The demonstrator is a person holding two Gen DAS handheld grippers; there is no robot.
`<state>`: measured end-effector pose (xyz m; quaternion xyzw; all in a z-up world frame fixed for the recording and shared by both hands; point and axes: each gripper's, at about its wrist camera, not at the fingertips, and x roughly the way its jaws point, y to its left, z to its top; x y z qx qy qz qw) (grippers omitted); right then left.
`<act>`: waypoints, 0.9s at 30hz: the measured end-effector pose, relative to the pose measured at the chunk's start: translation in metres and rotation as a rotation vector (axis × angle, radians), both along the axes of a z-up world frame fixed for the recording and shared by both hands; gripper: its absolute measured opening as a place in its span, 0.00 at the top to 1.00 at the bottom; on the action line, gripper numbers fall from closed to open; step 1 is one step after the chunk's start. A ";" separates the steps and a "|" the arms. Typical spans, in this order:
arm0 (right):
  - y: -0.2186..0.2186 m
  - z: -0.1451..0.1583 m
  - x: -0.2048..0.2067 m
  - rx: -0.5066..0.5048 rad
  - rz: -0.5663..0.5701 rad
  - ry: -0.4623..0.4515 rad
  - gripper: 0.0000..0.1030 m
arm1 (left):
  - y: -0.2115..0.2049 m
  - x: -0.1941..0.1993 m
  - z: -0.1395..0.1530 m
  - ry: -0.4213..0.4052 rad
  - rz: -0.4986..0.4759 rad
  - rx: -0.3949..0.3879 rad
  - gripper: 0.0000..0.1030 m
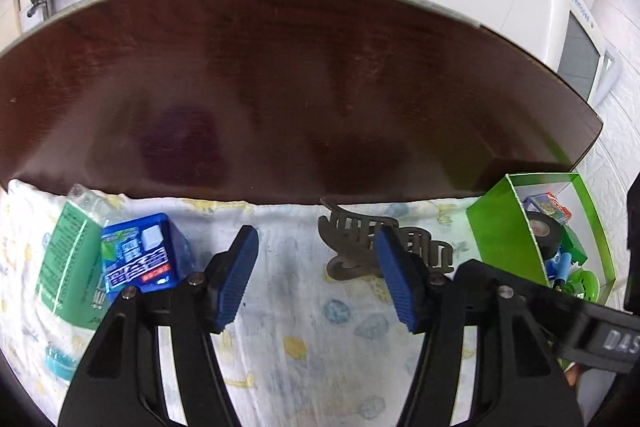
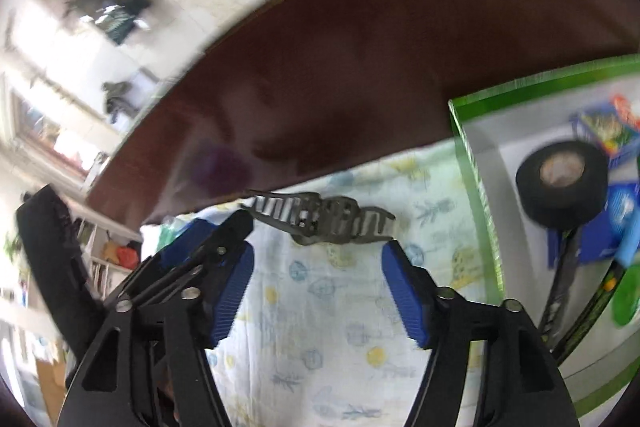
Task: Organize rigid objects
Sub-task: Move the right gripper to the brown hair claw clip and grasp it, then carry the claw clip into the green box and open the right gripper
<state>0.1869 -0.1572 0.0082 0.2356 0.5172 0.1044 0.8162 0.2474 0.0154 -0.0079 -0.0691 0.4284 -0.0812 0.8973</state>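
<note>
The green box (image 1: 504,227) stands at the right end of the patterned cloth (image 1: 304,307), open at the top and already part filled: a black tape roll (image 2: 562,183), a small printed carton (image 2: 604,131) and blue and green items lie inside it. The cloth covers the near edge of the dark wooden bench (image 1: 280,87).

Still to be sorted, by the look of it: a green-labelled packet (image 1: 68,259) and a blue box (image 1: 140,255) lying touching each other at the cloth's left end, and a dark hair claw clip (image 2: 324,219) on the cloth between them and the green box, near the far hem.

You hold both tools empty. The left gripper (image 1: 316,275) has its jaws about half apart with nothing between them; the claw clip lies just beyond its right pad. The right gripper (image 2: 318,287) stands likewise, jaws parted and bare, pointing at the claw clip from the near side. This view is blurred.

Judgement: you are between placements, reaching for the next piece. The claw clip appears the likely target. It is open-toothed and irregular, so close across its solid spine, not the prongs, then carry it right over the green wall.
</note>
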 end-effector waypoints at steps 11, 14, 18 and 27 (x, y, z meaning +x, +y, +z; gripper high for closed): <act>-0.002 -0.035 0.018 0.035 -0.191 0.108 0.31 | 0.025 0.020 -0.011 0.029 -0.047 -0.093 0.71; -0.003 -0.049 0.025 0.076 -0.197 0.128 0.31 | 0.033 0.019 -0.010 0.037 -0.072 -0.116 0.72; 0.002 -0.047 0.033 0.089 -0.143 0.071 0.53 | 0.038 0.016 -0.009 0.045 -0.089 -0.150 0.75; 0.015 -0.029 0.034 0.031 -0.054 0.022 0.55 | 0.047 0.004 0.009 0.045 -0.068 -0.161 0.76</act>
